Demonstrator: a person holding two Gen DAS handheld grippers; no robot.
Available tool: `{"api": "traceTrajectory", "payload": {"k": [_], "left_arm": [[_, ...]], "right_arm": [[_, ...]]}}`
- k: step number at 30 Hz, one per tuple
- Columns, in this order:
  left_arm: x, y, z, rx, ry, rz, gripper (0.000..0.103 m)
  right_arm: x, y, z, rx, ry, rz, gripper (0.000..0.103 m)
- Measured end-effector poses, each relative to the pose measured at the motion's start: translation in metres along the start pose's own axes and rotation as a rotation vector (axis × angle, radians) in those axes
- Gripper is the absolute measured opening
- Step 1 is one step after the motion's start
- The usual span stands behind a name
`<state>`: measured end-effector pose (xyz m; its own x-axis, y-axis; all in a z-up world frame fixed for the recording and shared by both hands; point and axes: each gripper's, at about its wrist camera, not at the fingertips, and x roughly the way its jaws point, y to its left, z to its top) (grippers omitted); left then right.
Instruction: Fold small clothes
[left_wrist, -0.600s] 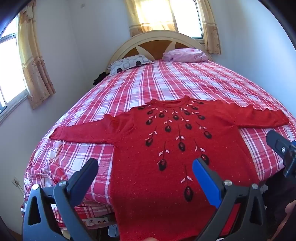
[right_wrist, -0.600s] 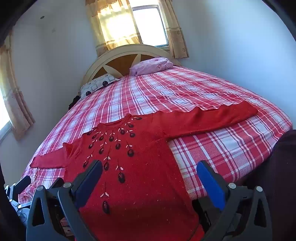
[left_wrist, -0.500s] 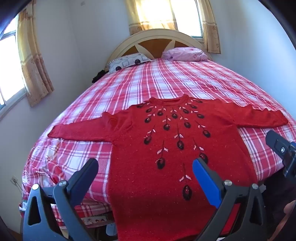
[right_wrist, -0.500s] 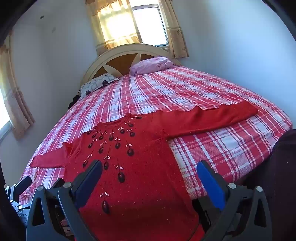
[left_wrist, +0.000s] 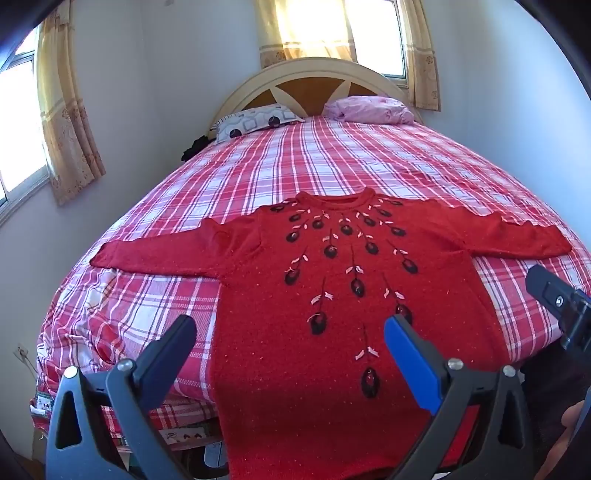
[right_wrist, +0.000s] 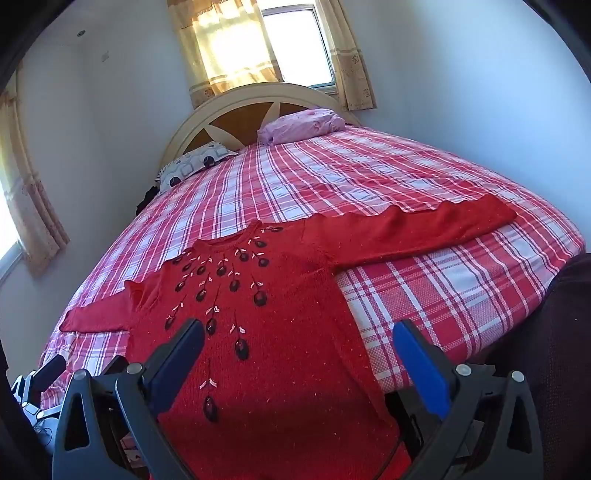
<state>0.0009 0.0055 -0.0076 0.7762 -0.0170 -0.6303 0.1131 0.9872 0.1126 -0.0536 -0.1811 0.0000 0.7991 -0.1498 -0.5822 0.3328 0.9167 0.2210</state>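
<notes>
Sweater (left_wrist: 332, 295) lies flat in the middle of the frame on the bed (left_wrist: 295, 166), sleeves out and not yet folded, and your left gripper (left_wrist: 291, 332) and right gripper (right_wrist: 299, 336) hover spread wide and empty, so you probably need to pinch a sleeve next.

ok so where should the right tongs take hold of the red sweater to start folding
Take the red sweater by its outstretched sleeve end, coming in over the bed's edge. The sleeve lies flat and straight, so its cuff likely lifts cleanly across the body.
</notes>
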Motion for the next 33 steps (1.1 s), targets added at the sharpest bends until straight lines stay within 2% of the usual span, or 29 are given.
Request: {"api": "traceTrajectory", "payload": {"k": [33], "left_arm": [[0.0025, 0.0007, -0.0005, -0.011, 0.013, 0.001, 0.103]], "right_arm": [[0.0048, 0.0006, -0.0029, 0.003, 0.029, 0.006, 0.102]]}}
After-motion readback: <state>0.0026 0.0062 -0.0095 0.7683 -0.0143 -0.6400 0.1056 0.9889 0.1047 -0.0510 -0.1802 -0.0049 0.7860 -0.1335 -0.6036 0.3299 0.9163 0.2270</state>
